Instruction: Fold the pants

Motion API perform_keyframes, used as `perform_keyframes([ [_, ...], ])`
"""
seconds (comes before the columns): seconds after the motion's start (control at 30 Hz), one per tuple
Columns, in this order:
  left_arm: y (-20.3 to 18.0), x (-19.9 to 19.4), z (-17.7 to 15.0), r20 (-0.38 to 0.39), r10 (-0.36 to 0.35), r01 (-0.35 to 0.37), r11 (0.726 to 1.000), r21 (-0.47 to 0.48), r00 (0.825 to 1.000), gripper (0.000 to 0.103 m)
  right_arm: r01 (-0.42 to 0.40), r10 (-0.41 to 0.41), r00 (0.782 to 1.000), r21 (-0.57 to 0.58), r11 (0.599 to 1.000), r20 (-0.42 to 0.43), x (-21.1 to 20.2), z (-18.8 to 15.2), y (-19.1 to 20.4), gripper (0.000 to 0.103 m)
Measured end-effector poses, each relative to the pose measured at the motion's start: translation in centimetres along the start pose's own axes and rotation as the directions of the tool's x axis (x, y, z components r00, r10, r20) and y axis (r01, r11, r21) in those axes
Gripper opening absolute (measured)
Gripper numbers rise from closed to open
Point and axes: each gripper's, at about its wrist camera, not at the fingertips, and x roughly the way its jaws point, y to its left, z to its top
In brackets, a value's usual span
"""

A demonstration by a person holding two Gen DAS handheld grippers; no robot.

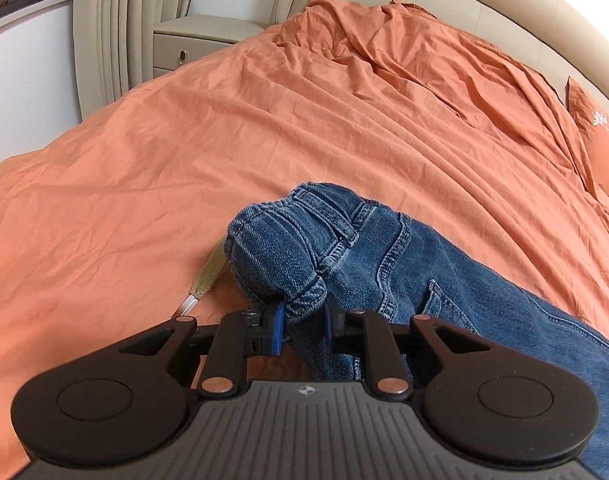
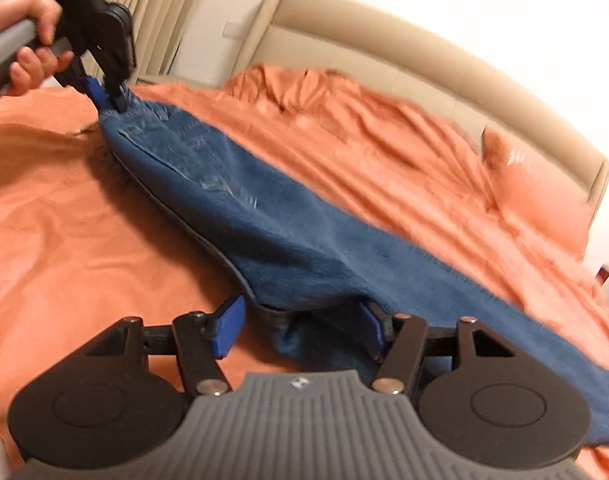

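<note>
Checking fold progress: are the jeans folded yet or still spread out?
Still spread, not folded: the jeans stretch full length over the orange bedcover, waistband bunched in the left gripper.

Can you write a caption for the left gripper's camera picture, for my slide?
The left gripper pinches a bunched end of blue jeans on an orange bedsheet.

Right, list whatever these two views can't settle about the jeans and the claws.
- Jeans hems: cut off by the frame edge in both views.
- Right claw grip: right wrist view is motion-blurred and denim covers one pad, so contact is unclear.
- Object beside the waistband: left wrist view, partly under the denim, unidentifiable.
- Left claw: clearly pinching denim.
</note>
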Motion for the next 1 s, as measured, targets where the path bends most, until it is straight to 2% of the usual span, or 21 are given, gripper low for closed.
perform_keyframes([
  [0.07,-0.1,0.0,0.0,-0.002,0.005,-0.005,1.000,0.005,1.000,0.021,-0.075,0.077,0.995,0.043,0.996,-0.061,1.4,-0.2,-0.7,0.057],
  [0.13,-0.1,0.0,0.0,-0.006,0.007,-0.007,1.000,0.009,1.000,0.021,-0.112,0.116,0.991,0.063,0.992,-0.062,1.9,-0.3,-0.8,0.056],
  [0.2,0.0,0.0,-0.1,-0.011,0.010,-0.010,1.000,0.012,1.000,0.021,-0.126,0.127,0.991,0.034,0.991,-0.030,1.7,0.2,0.0,0.037],
  [0.23,0.0,-0.1,-0.1,-0.015,0.016,-0.016,1.000,0.013,1.000,0.021,-0.133,0.133,0.991,0.023,0.991,-0.021,1.3,0.7,0.4,0.014],
  [0.3,-0.1,-0.4,0.0,-0.017,0.033,-0.032,0.999,0.031,0.999,0.021,-0.118,0.118,0.993,0.037,0.992,0.018,-0.5,1.6,0.1,0.011],
  [0.37,-0.6,-0.8,-0.2,-0.012,0.059,-0.058,0.996,0.071,0.998,0.021,-0.136,0.132,0.990,0.060,0.989,0.058,-2.9,2.0,-0.8,0.009],
  [0.4,-0.9,-0.8,-0.4,-0.012,0.076,-0.074,0.993,0.094,0.997,0.021,-0.156,0.154,0.987,0.055,0.986,0.052,-3.7,1.9,-1.1,0.008],
  [0.47,-1.2,-0.1,-1.0,-0.022,0.115,-0.111,0.985,0.130,0.993,0.021,-0.207,0.208,0.978,0.067,0.976,-0.012,-3.9,1.0,-1.1,0.002],
  [0.57,-1.1,1.5,-1.8,-0.052,0.154,-0.145,0.979,0.140,0.987,0.021,-0.243,0.257,0.960,0.121,0.962,-0.114,-1.9,-1.6,-0.8,0.001],
  [0.7,-0.9,2.0,-1.8,-0.047,0.163,-0.156,0.980,0.123,0.985,0.021,-0.257,0.284,0.948,0.181,0.949,-0.144,-1.2,-2.3,-1.1,0.002],
  [0.8,-0.9,1.3,-1.3,-0.047,0.179,-0.171,0.976,0.135,0.983,0.032,-0.284,0.329,0.925,0.231,0.931,-0.192,-1.7,-2.7,-2.0,0.000],
  [0.87,-0.8,0.4,-0.9,-0.035,0.190,-0.183,0.973,0.142,0.981,0.048,-0.273,0.323,0.926,0.244,0.931,-0.197,-2.8,-3.1,-2.7,0.000],
  [0.93,-1.2,-1.3,-0.8,0.056,0.234,-0.241,0.954,0.180,0.971,0.051,-0.268,0.319,0.931,0.257,0.928,-0.179,-4.0,-2.9,-4.1,0.000],
  [0.97,-1.5,-2.2,-0.7,0.102,0.250,-0.267,0.941,0.207,0.963,0.056,-0.266,0.316,0.934,0.266,0.927,-0.166,-4.7,-2.7,-4.9,0.000],
  [1.0,-1.8,-3.2,-0.6,0.127,0.248,-0.271,0.935,0.228,0.960,0.058,-0.263,0.312,0.938,0.276,0.924,-0.152,-5.3,-2.6,-5.8,0.000],
])
